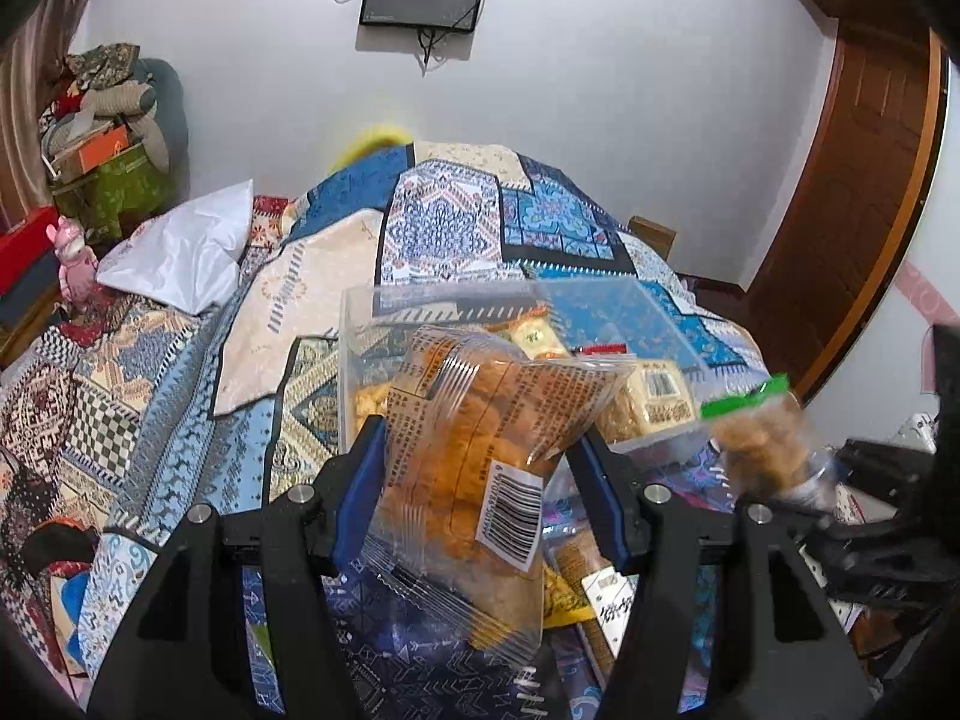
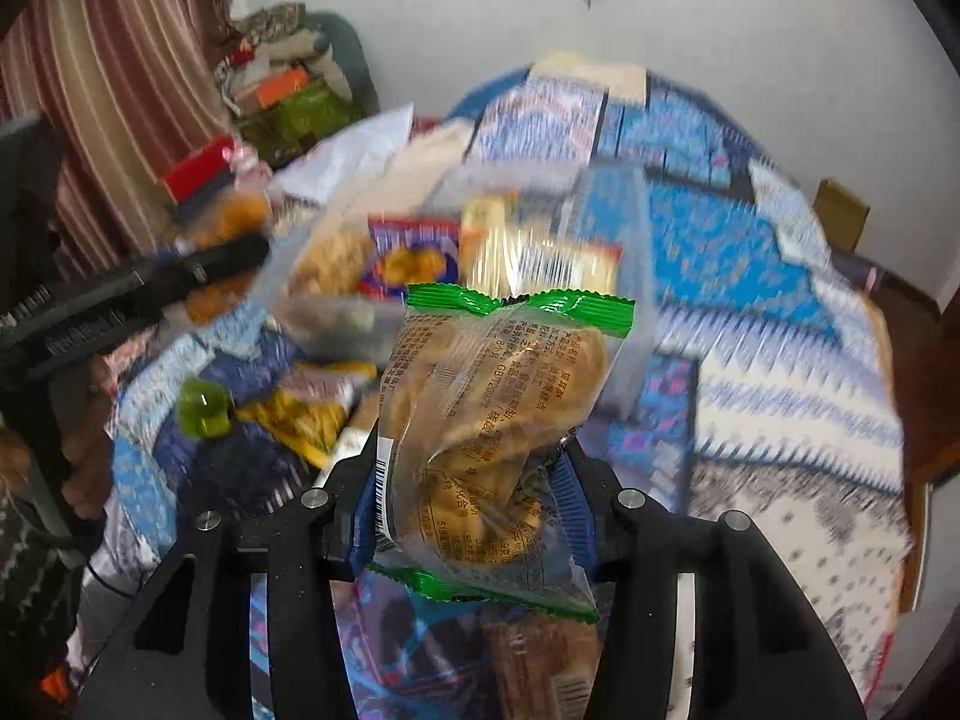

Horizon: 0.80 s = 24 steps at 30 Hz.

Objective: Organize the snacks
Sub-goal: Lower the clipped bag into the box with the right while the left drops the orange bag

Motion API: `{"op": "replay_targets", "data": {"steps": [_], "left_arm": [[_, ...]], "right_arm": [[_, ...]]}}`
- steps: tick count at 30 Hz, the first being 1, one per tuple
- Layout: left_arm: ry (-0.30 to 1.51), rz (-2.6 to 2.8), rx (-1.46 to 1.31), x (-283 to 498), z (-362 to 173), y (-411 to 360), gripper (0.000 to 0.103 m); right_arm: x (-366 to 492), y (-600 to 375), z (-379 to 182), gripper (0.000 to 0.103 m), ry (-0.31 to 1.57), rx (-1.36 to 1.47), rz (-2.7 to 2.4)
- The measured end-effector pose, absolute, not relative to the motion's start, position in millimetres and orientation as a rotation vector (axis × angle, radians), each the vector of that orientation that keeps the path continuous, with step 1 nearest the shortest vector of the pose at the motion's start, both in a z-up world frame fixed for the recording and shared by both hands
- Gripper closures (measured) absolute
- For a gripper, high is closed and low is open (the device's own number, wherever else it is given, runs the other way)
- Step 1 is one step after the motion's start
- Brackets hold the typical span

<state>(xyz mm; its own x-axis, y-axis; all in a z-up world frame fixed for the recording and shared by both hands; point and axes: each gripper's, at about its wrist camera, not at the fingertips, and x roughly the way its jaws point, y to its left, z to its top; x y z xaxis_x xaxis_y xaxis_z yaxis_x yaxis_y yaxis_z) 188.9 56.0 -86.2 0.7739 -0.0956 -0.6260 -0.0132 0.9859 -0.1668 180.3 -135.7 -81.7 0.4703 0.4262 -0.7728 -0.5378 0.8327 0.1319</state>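
My left gripper [image 1: 480, 450] is shut on a clear packet of golden pastry with a barcode [image 1: 474, 462], held just in front of a clear plastic box [image 1: 360, 324] that holds several snack packets. My right gripper [image 2: 474, 468] is shut on a green-edged packet of biscuits [image 2: 486, 420], held above the bed short of the same box [image 2: 624, 228]. The green-edged packet also shows blurred at the right of the left wrist view [image 1: 762, 438]. The left gripper with its packet shows blurred at the left of the right wrist view [image 2: 216, 264].
A patchwork quilt [image 1: 444, 228] covers the bed. Loose snack packets [image 2: 300, 414] and a green round sweet [image 2: 204, 408] lie near the box. A white plastic bag [image 1: 180, 246] lies at left. Cluttered boxes [image 1: 108, 162] and a wooden door [image 1: 852, 192] flank the bed.
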Motion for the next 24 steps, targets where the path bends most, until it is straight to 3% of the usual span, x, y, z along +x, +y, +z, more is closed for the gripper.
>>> {"op": "replay_targets", "data": {"steps": [10, 24], "left_arm": [[0.644, -0.041, -0.156, 213.1, -72.3, 50.1, 0.043], [0.698, -0.011, -0.134, 269.2, -97.4, 54.1, 0.043]], "right_arm": [[216.5, -125.9, -46.5, 0.057, 0.775, -0.054, 0.569], [278.7, -93.3, -71.1, 0.057, 0.852, -0.002, 0.576]]}}
